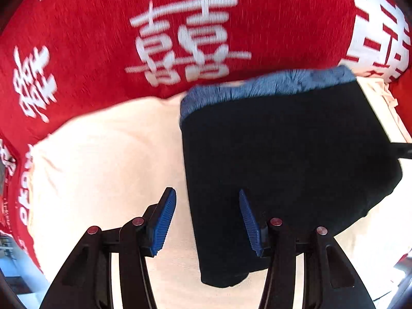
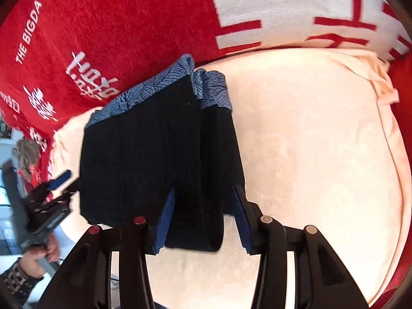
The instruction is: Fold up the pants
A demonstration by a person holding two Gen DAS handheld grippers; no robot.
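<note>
Folded black pants (image 1: 283,154) lie on cream cloth (image 1: 108,159). Left tongs (image 1: 207,221) released above them; right tongs (image 2: 203,221) released, straddling the fold.

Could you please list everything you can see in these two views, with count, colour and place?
folded pants: one, black with a blue patterned band at the far end, lying on the cream cloth.
cream cloth: one, cream, spread under the pants over the red blanket.
red blanket: one, red with white characters and lettering, beyond and around the cream cloth.
tan fringed item: one, tan, at the left edge of the right wrist view; too blurred to name.
left claw: one, black with blue pads, open, straddling the near left edge of the pants.
right claw: one, black with blue pads, open around the near end of the pants.
left hand: one, patterned sleeve, holding the left claw's handle.
</note>
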